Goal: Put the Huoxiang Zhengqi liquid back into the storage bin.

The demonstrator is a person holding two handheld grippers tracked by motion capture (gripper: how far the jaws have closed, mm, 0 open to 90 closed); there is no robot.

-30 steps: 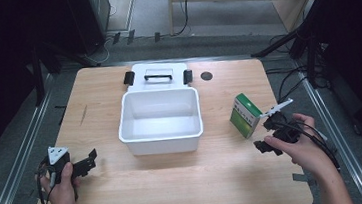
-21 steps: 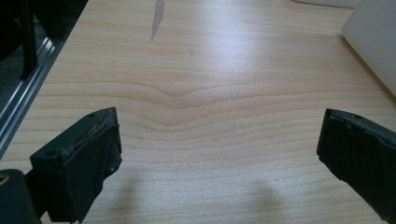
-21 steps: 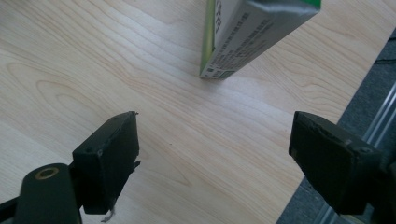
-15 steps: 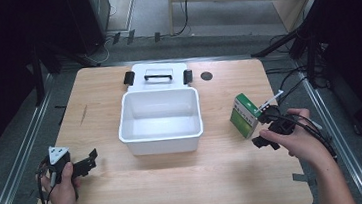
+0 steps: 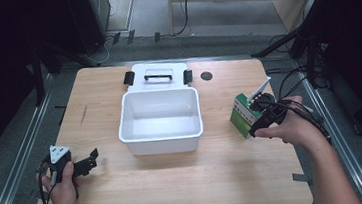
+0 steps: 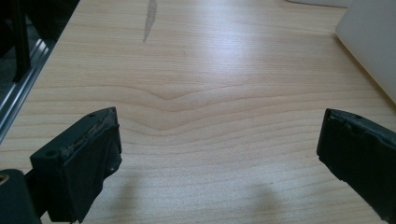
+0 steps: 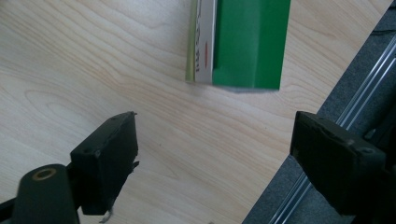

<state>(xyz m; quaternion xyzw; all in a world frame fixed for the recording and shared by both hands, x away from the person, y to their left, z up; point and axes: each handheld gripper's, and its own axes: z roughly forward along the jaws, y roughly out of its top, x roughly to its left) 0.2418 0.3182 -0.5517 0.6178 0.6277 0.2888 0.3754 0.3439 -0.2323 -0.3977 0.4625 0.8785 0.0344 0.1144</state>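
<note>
Wooden bench (image 5: 186,182) carried a white open bin (image 5: 160,120) near centre, w/ its white lid (image 5: 157,75) lying flat just behind it, touching or nearly touching the bin's far rim; lid had a black handle and black latches at both ends. A small dark round hole (image 5: 206,76) sat in the bench top, right of the lid.

Green carton (image 5: 244,115) stood on the bench right of the bin, apart from it, near the right edge. In the right gripper view the carton (image 7: 243,42) showed a green face and a white side w/ print too blurred to read; it sat ahead of the fingers, not between them.

Right gripper (image 5: 257,124) was held in the person's right hand (image 5: 292,126) just beside the carton on its near-right side; from the high view I couldn't tell if it touched. Its fingers (image 7: 109,154) were spread wide, holding nothing, bench and the grey floor rail below them.

Left gripper (image 5: 88,163) rested low at the bench's front-left corner in the left hand (image 5: 62,186), well apart from the bin. Its fingers (image 6: 88,158) were wide apart too, nothing but bare wood between; bin wall (image 6: 369,42) showed at upper right of that view.
</note>
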